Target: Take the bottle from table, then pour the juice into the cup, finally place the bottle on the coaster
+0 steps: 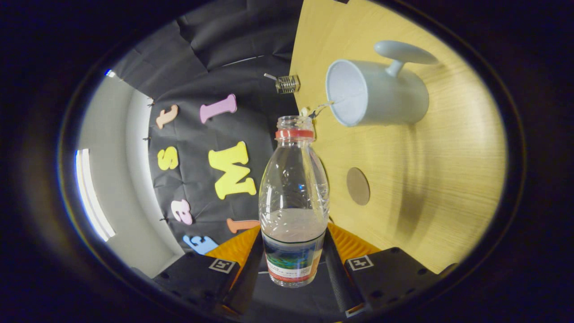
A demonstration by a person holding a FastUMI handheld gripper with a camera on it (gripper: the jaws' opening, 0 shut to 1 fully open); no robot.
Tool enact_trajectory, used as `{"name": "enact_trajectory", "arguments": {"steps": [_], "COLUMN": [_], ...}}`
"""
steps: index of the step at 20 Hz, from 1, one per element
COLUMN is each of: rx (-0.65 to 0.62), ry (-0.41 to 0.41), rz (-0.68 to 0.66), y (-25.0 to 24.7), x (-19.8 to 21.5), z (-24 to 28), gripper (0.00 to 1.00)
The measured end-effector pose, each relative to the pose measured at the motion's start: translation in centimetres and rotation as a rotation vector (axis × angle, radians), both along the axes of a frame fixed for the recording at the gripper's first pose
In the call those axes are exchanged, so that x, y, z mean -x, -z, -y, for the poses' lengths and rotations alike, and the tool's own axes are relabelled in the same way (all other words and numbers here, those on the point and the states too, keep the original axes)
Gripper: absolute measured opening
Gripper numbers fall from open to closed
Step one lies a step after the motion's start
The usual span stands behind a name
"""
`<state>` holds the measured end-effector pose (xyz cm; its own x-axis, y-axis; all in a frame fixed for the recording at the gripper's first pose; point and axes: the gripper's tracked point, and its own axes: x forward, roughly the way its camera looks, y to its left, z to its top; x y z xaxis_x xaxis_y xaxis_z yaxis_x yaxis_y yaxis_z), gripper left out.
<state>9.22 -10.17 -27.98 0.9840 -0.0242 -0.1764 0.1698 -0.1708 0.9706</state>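
Clear plastic, the bottle (pixel 293 197) sits clamped between both fingers of the gripper (pixel 293 264), uncapped, a little liquid pooled near its labelled base. Its open mouth points at 12 o'clock, just short of the rim of the pale cup (pixel 376 92), which lies at 1 o'clock on the wooden surface (pixel 448 179). A round coaster (pixel 358 186) shows at 3 o'clock of the bottle.

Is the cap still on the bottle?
No, the bottle, held between the gripper fingers, has an open neck with only a ring below it, no cap.
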Motion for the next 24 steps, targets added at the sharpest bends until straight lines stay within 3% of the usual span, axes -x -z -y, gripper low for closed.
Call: {"name": "enact_trajectory", "arguments": {"steps": [24], "rx": [-0.115], "ry": [0.021], "rz": [0.056], "y": [-3.5], "x": [-0.9], "z": [0.0], "gripper": [0.76]}}
